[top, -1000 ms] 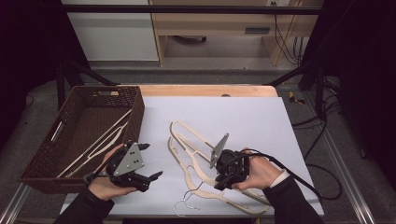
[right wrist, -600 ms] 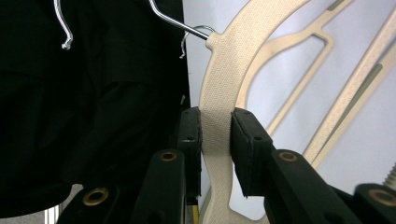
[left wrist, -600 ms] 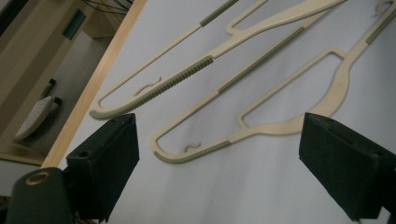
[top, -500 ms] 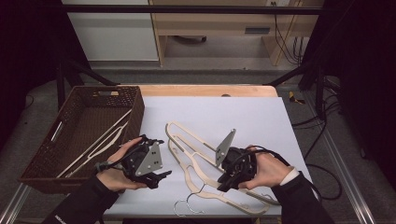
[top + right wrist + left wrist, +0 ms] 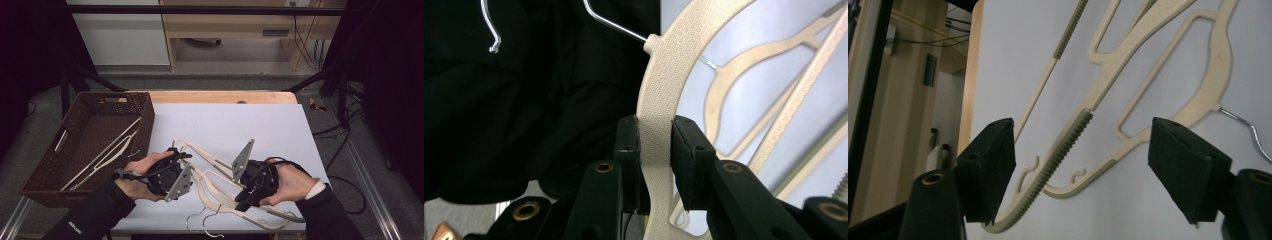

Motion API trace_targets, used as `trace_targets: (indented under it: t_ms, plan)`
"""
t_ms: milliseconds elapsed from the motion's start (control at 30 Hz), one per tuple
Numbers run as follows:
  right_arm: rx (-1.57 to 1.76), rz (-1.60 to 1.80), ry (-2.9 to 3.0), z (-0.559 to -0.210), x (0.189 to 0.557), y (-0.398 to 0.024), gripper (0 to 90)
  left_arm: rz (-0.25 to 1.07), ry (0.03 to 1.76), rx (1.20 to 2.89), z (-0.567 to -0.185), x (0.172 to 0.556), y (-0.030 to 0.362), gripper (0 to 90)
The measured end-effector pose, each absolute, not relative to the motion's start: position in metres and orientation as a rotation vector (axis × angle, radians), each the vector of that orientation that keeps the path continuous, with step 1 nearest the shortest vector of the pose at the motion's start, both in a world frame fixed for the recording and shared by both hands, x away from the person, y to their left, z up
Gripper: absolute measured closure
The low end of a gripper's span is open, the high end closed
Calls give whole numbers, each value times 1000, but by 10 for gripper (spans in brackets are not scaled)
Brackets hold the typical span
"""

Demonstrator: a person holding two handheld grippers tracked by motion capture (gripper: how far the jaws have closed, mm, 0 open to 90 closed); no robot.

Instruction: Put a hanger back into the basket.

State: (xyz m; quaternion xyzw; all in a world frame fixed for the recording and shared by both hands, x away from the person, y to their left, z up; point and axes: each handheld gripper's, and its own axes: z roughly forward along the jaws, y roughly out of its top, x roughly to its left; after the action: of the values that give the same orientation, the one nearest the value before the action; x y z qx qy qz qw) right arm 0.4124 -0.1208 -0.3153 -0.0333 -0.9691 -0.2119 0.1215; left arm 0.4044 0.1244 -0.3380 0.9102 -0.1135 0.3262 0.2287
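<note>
The tabletop (image 5: 235,120) was covered with a white sheet, and at its left side a brown woven basket (image 5: 50,172) stood with one cream hanger (image 5: 107,152) lying inside it. On the sheet near the person's edge, several cream plastic hangers (image 5: 210,165) lay crossing over one another, their wire hooks (image 5: 200,222) pointing toward the person.

The right claw (image 5: 655,150) was clamped on the curved shoulder of one hanger (image 5: 659,100); in the right gripper view both pads pressed flat on the cream plastic from each side, just below the place where the metal hook goes in. In the high view this right claw (image 5: 245,200) sat low over the pile, at the right side of it.

The left claw (image 5: 1083,175) stood apart, and its jaws had just been closing. In the left gripper view the end of a ribbed hanger arm (image 5: 1063,155) lay between the two pads, near the left one; I could not tell if that pad touched it. The other pad was well clear of the plastic. In the high view the left claw (image 5: 182,155) was at the left end of the pile, close to the basket wall.
</note>
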Motion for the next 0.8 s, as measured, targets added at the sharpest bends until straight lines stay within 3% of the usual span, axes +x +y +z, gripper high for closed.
trace_targets:
  t_ms: [500,800]
  plan:
    - [-62,-617,-2802,-317,411,-118,745,1000,-581,2505,-352,402,112,617]
    - [-42,-639,-2786,-316,409,-119,745,1065,-717,2481,-358,402,107,755]
